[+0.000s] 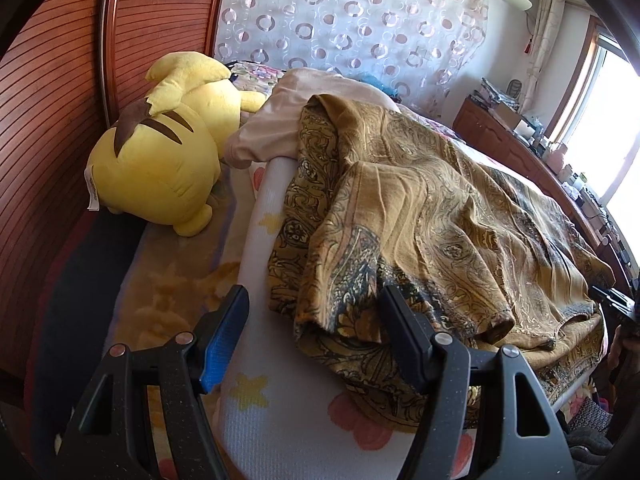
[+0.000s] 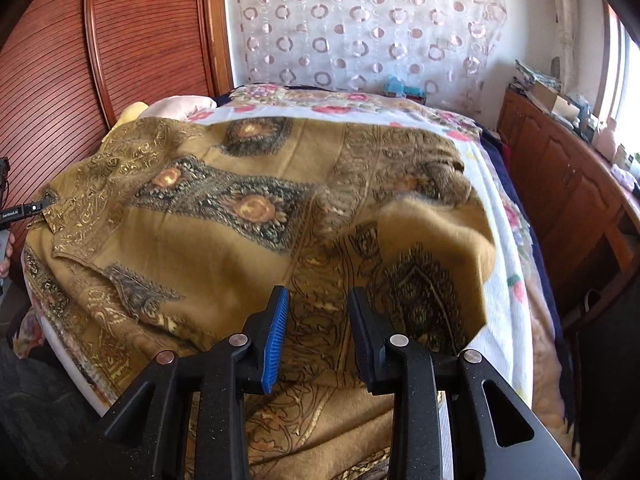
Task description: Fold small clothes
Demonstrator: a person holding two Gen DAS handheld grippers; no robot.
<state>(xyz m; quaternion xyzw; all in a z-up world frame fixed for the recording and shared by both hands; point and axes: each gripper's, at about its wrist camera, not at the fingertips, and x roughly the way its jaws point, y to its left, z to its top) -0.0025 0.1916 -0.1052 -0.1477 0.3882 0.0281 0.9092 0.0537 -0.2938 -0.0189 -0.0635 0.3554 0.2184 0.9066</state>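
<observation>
Looking at the mustard paisley garment [image 2: 248, 216], I see it spread over most of the frame in the right wrist view, lying on the white flowered bedcover [image 2: 504, 240], with its right part humped up and its near edge draped toward me — not yet flat enough to fold, I judge. In the left wrist view the same cloth sits right of centre, bunched in thick creases. My right gripper [image 2: 318, 336] at the bottom centre has its jaws narrowly parted just over the cloth, nothing pinched between them. My left gripper [image 1: 314, 340] stands much wider, one finger over the bare cover and the other at the crumpled edge, gripping nothing; I take it both are released so the fabric can settle. A yellow plush toy [image 1: 160, 160] lies at the left, against the slatted wooden headboard [image 1: 60, 100], apart from the garment.
</observation>
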